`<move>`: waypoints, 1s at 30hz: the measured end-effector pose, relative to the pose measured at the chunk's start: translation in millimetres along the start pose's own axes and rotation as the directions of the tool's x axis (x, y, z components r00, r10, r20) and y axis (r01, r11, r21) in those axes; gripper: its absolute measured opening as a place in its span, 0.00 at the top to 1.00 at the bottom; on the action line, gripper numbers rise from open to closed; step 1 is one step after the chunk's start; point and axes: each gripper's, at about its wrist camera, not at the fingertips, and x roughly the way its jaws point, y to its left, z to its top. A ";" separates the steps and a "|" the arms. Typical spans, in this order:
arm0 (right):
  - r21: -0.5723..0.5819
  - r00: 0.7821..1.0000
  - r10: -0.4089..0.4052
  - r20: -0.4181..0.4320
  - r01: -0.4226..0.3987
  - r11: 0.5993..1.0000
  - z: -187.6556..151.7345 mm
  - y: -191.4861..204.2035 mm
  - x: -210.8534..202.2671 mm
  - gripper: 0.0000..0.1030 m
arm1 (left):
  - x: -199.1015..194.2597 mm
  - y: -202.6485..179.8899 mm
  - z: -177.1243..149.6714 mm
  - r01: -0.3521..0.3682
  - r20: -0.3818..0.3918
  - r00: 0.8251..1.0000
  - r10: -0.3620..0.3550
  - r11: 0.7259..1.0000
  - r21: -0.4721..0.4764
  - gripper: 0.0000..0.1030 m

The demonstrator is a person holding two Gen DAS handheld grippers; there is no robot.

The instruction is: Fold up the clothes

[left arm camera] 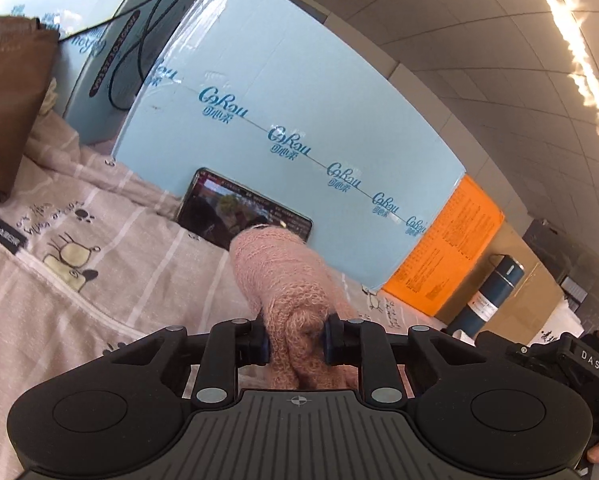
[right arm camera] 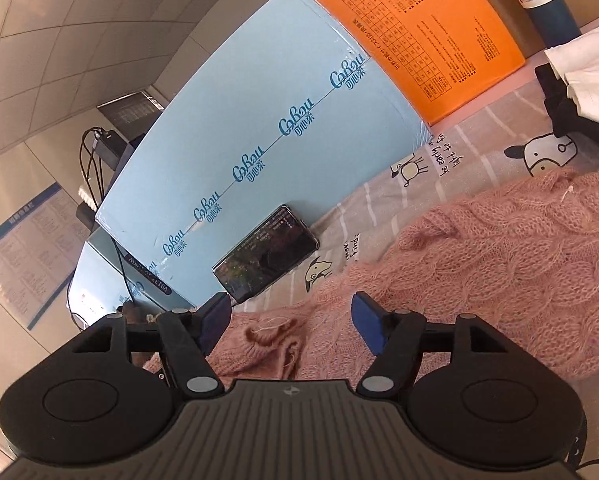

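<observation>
A pink knitted sweater (right arm camera: 499,256) lies on a beige striped bedsheet (right arm camera: 479,148) with cartoon animals. My left gripper (left arm camera: 295,340) is shut on a bunched part of the pink sweater (left arm camera: 283,276), which stands up in front of it above the sheet (left arm camera: 99,240). My right gripper (right arm camera: 291,320) is open, its blue pads either side of the sweater's ribbed edge, which lies just below and between them. It holds nothing.
A phone (left arm camera: 245,214) leans on a large light-blue carton (left arm camera: 299,92) at the back; the phone (right arm camera: 265,254) and the carton (right arm camera: 259,128) also show in the right wrist view. An orange box (right arm camera: 419,24) and a dark flask (left arm camera: 487,296) stand beside it. A brown cushion (left arm camera: 7,92) lies far left. White and black clothes (right arm camera: 579,80) lie at right.
</observation>
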 end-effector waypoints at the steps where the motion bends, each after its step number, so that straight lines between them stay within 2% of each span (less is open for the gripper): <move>1: 0.001 1.000 0.001 0.004 -0.001 1.000 0.8 -0.1 -1.4 0.36 | -4.4 -2.2 2.1 -0.024 0.018 1.000 0.023 0.999 0.040 0.80; 3: -0.001 1.000 -0.006 0.010 0.006 1.000 1.8 -0.1 -3.6 0.35 | -10.3 -6.1 6.7 -0.080 0.059 0.996 0.074 0.991 0.111 0.80; 6: 0.004 1.000 -0.013 0.018 0.013 1.000 2.8 -0.7 -6.6 0.35 | -19.2 -11.9 13.5 -0.168 0.125 0.982 0.144 0.963 0.211 0.81; 9: 0.007 1.000 -0.008 0.023 0.008 1.000 3.2 -0.8 -9.1 0.35 | -28.0 -17.7 20.4 -0.258 0.198 0.959 0.205 0.918 0.302 0.81; 12: 0.006 1.000 -0.002 0.025 0.002 1.000 3.4 0.0 -10.8 0.33 | -36.9 -23.5 27.2 -0.349 0.276 0.927 0.255 0.856 0.382 0.80; 16: 0.012 0.999 0.011 0.035 -0.011 1.000 3.7 0.3 -14.7 0.33 | -29.9 -56.2 10.0 -0.242 0.238 0.961 0.143 0.851 0.465 0.80; 20: 0.029 0.998 0.048 0.042 -0.049 0.998 4.2 -2.4 -21.5 0.30 | -22.6 -89.4 -7.7 -0.128 0.188 0.982 0.029 0.831 0.541 0.80; 25: 0.056 0.993 0.111 0.051 -0.114 0.992 5.2 -5.2 -28.0 0.27 | -12.9 -127.3 -32.6 0.024 0.094 0.990 -0.103 0.790 0.612 0.76; 30: 0.076 0.986 0.164 0.008 -0.164 0.984 3.2 -5.1 -24.7 0.23 | -0.8 -135.7 -57.5 0.143 -0.039 0.988 -0.153 0.762 0.631 0.73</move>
